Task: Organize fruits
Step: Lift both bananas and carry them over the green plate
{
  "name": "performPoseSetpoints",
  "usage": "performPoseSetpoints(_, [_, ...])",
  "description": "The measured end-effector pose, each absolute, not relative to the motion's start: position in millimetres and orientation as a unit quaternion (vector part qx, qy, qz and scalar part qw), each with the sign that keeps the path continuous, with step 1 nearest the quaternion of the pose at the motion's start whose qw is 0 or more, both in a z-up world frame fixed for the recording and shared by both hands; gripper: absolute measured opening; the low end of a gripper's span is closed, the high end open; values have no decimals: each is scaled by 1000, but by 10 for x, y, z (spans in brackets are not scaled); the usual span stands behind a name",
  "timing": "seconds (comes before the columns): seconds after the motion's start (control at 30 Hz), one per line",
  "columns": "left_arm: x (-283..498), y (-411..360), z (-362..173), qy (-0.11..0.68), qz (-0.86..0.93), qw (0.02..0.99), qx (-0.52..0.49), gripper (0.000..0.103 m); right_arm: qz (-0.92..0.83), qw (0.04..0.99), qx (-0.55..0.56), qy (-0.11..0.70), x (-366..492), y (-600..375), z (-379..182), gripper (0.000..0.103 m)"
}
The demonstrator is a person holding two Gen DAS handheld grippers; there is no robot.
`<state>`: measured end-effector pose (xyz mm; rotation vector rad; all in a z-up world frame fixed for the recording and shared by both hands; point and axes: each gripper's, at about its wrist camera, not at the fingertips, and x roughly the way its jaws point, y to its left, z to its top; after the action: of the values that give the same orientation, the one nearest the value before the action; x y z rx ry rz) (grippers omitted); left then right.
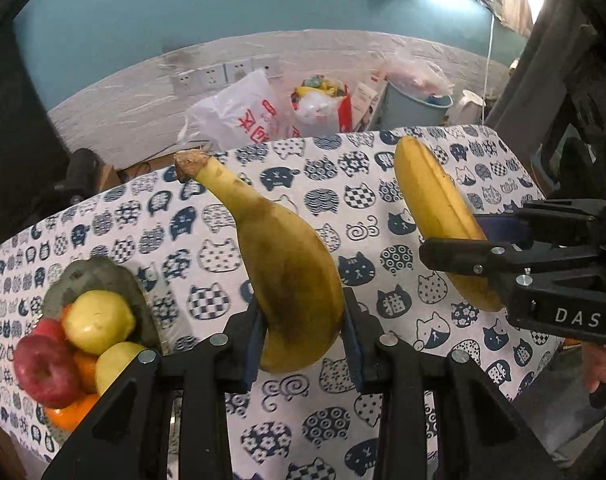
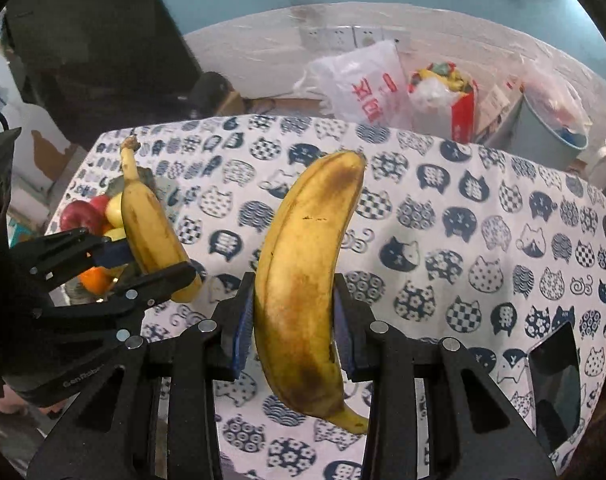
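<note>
Left banana: you hold the stem-up banana (image 1: 287, 280) in your left gripper (image 1: 303, 340), above the table; its brown stem end points up and away from you, and its lower half is bruised dark.
Left fingers: narrowed onto that banana, one blue pad (image 1: 253, 344) pressed to each side of its fat lower part.
Right banana: you hold the second banana (image 2: 307, 280) in your right gripper (image 2: 291, 336), also lifted off the cloth, blunt tip up and stem end hanging below the fingers.
Right fingers: closed against this banana's middle, with the blue pads (image 2: 241, 336) touching both flanks.
Spacing: the two bananas hang side by side above the table, well apart, neither touching the other.
Fruit plate: the grey plate (image 1: 91, 276) sits at the table's left edge, to the left of your left gripper.
Plate contents: a red apple (image 1: 45, 364), two yellow-green fruits (image 1: 97, 320) and oranges (image 1: 69, 412) are piled together on it.
Table: a white cloth with navy cat faces (image 1: 355, 184) covers it.
Dark object: a black glossy item (image 2: 555, 384) lies on the cloth near your right edge; you cannot tell what it is.
Background: plastic bags (image 1: 239, 116) and a pale bin (image 1: 415, 108) stand by the wall beyond the table.
</note>
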<state>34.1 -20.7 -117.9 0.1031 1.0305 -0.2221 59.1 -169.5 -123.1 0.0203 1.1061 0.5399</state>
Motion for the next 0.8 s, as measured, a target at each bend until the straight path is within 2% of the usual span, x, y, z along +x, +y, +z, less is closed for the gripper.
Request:
performPoseSetpoints(0.33, [158,163,-887,476,-74,875,41,35,279,812,1,512,546,-1358,-1127,34])
performPoseSetpoints(0.8, [-11,650,-829,476,-62,877,-17,35,322,799,-23,507,524,-724,-1063,34])
